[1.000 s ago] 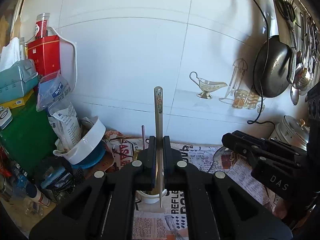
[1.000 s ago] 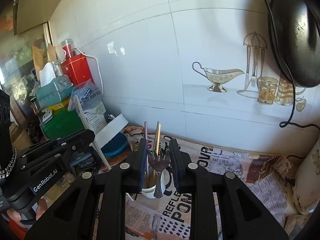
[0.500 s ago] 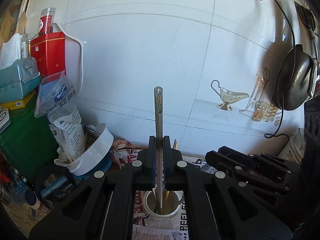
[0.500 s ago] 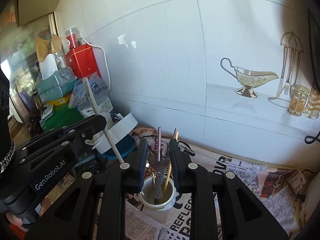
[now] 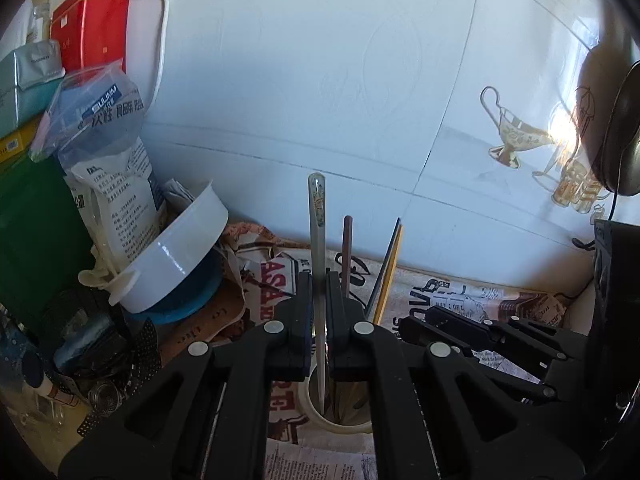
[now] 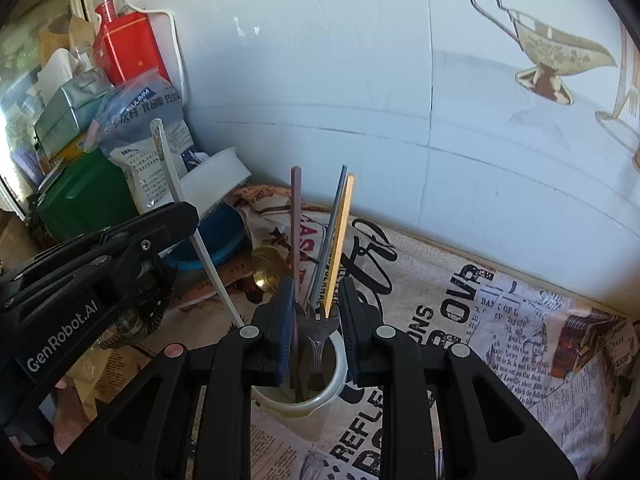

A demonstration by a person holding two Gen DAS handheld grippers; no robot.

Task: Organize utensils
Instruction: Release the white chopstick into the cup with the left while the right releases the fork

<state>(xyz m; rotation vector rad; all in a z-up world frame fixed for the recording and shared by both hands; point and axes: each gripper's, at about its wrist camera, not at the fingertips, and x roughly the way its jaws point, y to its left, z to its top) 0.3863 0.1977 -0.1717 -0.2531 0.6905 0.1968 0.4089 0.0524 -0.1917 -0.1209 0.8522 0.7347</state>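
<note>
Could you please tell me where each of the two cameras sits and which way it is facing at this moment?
Left wrist: sits on the left tool, looking down at the white cup and tiled wall; its fingers clamp a slim metal utensil; the right tool shows alongside.
Right wrist: sits on the right tool, over the same cup, holding a fork; the left tool shows alongside.
Shared: cup, chopsticks, newspaper, wall.

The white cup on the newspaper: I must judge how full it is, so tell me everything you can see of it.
The white cup is a small round, glossy, ceramic-looking pot, upright on the printed newspaper by the tiled wall. Three thin sticks stand in it, pink, grey and yellow, leaning on its rim. The fork in the right gripper hangs in its mouth; the left gripper's flat metal handle dips in too.
</note>
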